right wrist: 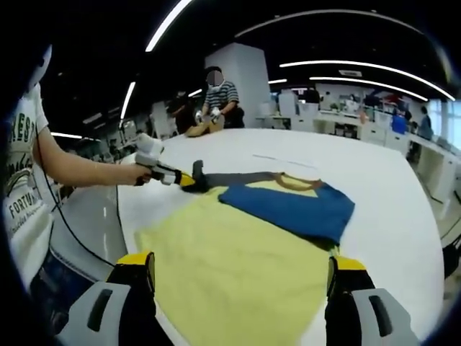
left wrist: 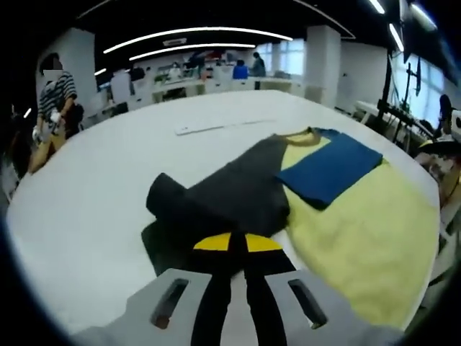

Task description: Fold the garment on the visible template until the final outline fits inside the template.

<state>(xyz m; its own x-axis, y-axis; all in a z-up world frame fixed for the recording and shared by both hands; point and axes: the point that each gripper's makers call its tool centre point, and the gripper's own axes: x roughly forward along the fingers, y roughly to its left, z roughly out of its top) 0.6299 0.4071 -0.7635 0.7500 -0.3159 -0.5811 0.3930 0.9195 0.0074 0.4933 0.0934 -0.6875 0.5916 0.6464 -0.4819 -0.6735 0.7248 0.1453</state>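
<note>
left tool clamped on grey sleeve | garment on white table

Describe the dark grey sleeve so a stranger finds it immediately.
On the white table lies a yellow shirt with a blue sleeve folded over it. The dark grey sleeve stretches off its other side, its end clamped in the left tool.

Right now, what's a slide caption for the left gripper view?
Left gripper shut on dark grey sleeve of yellow garment on white table.
</note>
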